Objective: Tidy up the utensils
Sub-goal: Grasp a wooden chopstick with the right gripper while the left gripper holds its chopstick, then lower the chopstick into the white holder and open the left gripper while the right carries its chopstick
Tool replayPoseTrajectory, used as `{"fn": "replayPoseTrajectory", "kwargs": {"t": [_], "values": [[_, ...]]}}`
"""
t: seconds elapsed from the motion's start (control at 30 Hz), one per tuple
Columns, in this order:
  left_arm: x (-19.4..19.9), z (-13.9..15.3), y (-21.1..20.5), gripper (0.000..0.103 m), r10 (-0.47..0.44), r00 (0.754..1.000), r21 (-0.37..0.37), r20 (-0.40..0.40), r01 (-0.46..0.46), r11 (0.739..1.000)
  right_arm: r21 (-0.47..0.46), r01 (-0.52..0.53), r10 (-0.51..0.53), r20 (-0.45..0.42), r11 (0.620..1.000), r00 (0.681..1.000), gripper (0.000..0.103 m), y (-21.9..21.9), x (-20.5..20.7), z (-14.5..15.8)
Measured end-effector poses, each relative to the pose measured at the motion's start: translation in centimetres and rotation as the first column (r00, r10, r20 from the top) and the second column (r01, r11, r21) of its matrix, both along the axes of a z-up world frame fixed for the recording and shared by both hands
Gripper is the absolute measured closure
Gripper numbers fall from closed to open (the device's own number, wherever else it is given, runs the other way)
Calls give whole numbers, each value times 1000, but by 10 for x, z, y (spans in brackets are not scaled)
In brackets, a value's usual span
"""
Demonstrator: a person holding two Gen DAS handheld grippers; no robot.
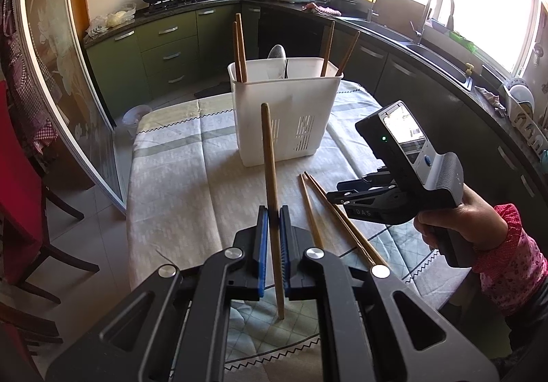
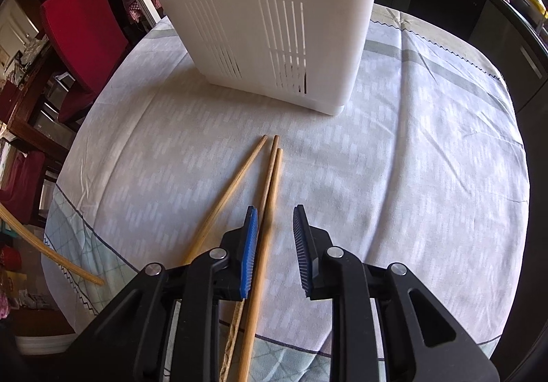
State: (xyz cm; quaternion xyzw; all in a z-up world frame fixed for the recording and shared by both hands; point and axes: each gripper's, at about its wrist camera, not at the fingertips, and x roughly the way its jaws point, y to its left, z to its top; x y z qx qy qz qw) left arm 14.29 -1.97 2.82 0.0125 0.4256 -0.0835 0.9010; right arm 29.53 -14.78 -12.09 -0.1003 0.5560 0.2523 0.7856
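From the left wrist, the left tongs [image 1: 273,238] pinched one chopstick [image 1: 270,169] upright, near the white utensil holder [image 1: 286,115] standing farther off on the cloth-covered surface [image 1: 178,176]. If that thin stick swivelled between the pads, it could miss the holder's rim. "DAS" showed on the right tool.

From the right wrist, the right tongs [image 2: 275,245] gaped wide over loose chopsticks [image 2: 270,183]; closing might catch two together.

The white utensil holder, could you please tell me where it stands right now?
The white utensil holder stands upright on the tablecloth, centre of the left wrist view, just beyond the three loose chopsticks lying in front of it.
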Motion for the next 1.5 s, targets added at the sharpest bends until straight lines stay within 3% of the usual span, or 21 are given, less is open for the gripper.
{"fn": "replayPoseTrajectory", "kwargs": {"t": [0.8, 0.87, 0.97, 1.1, 1.23, 1.5], "values": [[0, 0, 2, 96, 2, 1000, 4, -1, -2, 1000, -101, -17, 21, 40, 995, 999, 82, 20, -1, -8], [0, 0, 2, 96, 2, 1000, 3, -5, -2, 1000, -112, -23, 29, 46, 993, 999, 84, 24, -2, -8], [0, -1, 1, 96, -1, 1000, 1, -8, 1, 1000, -97, -43, 46, 33, 994, 998, 95, 28, -1, -9], [1, 0, 0, 96, -2, 1000, -2, -10, 2, 1000, -101, -44, 49, 47, 994, 998, 97, 32, -3, -6], [1, 1, -1, 96, -4, 1000, -2, -11, 4, 1000, -47, -28, 32, 90, 998, 995, 97, 19, -12, 13], [-7, 8, -4, 97, -14, 999, 14, 33, 14, 1000, 102, -24, 0, 228, 995, 974, 97, -25, -58, 87]]}}
